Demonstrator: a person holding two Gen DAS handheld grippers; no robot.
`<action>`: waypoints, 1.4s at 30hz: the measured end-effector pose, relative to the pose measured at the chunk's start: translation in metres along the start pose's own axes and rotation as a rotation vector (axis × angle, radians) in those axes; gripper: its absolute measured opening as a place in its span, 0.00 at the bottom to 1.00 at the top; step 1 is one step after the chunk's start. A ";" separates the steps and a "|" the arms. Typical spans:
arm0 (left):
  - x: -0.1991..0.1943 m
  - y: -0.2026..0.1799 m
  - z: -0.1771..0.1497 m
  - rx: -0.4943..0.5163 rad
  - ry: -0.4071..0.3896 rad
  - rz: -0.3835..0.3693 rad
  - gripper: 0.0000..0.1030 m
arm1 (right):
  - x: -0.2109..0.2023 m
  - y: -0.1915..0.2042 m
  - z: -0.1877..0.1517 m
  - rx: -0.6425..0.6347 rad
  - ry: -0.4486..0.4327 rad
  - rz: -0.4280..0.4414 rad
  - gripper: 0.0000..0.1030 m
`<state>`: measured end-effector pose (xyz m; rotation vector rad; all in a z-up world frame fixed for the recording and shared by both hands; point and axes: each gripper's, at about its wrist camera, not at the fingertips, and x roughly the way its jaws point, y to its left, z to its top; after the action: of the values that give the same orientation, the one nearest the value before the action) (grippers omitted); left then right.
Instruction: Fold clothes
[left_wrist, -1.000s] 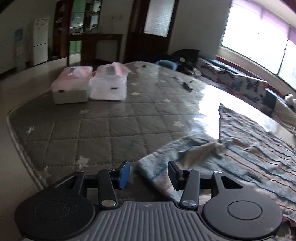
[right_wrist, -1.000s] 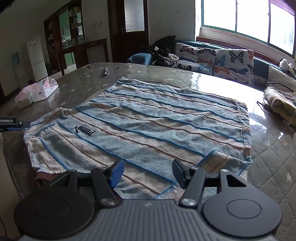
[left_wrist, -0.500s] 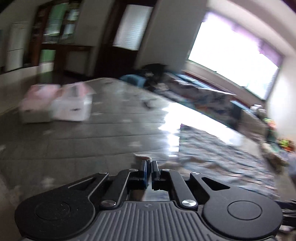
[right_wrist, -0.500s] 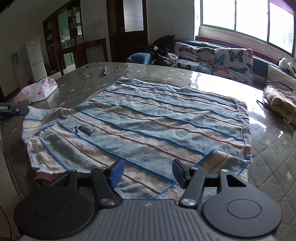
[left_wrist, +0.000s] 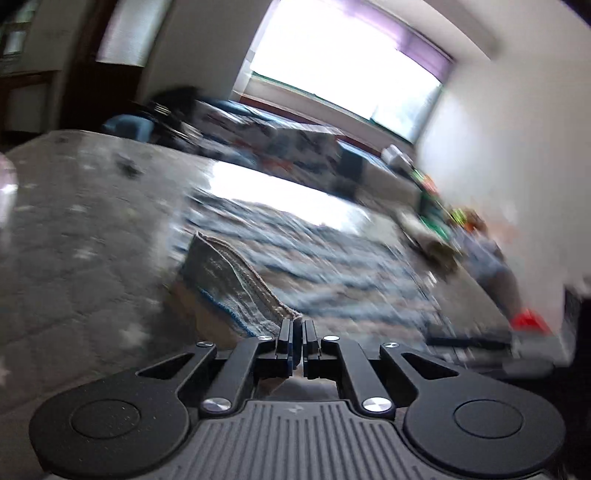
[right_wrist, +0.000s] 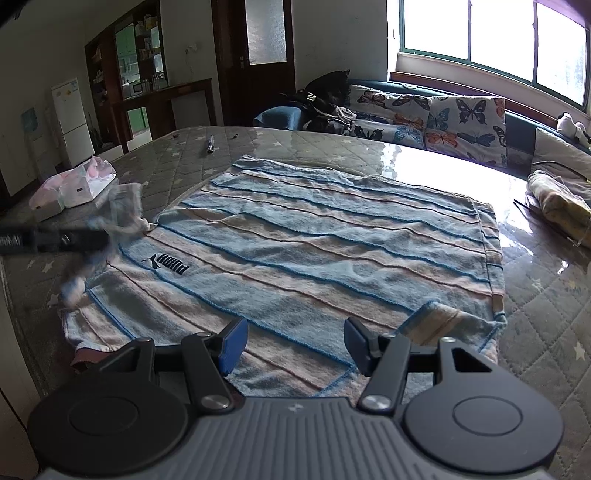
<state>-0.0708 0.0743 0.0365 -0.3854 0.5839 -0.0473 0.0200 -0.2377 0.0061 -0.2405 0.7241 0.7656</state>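
A blue and beige striped T-shirt (right_wrist: 314, 251) with a black logo lies flat on the grey quilted table (right_wrist: 546, 317). My left gripper (left_wrist: 297, 326) is shut on the shirt's sleeve (left_wrist: 229, 284) and holds it lifted above the table; the left wrist view is blurred. In the right wrist view the left gripper (right_wrist: 55, 240) appears at the far left with the raised sleeve (right_wrist: 122, 206) in it. My right gripper (right_wrist: 295, 341) is open and empty, just above the shirt's near hem.
Two white and pink boxes (right_wrist: 74, 184) stand at the table's far left. A pen (right_wrist: 210, 144) lies at the back. A folded yellowish cloth (right_wrist: 557, 203) lies at the right edge. A butterfly-print sofa (right_wrist: 443, 122) runs behind the table under the window.
My left gripper closed on the sleeve and lifted it, swinging right over the shirt. The right gripper has stayed open and nearly still.
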 end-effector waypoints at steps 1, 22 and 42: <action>0.003 -0.002 -0.001 0.014 0.020 -0.019 0.07 | 0.000 0.000 0.000 0.001 0.000 0.000 0.57; 0.033 0.055 0.018 0.073 0.080 0.151 0.07 | 0.038 0.076 0.032 -0.197 0.032 0.245 0.42; 0.058 0.029 0.012 0.202 0.133 0.074 0.07 | 0.038 0.083 0.012 -0.167 0.084 0.292 0.05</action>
<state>-0.0175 0.0962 0.0042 -0.1648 0.7173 -0.0603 -0.0139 -0.1528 -0.0061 -0.3243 0.7852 1.1012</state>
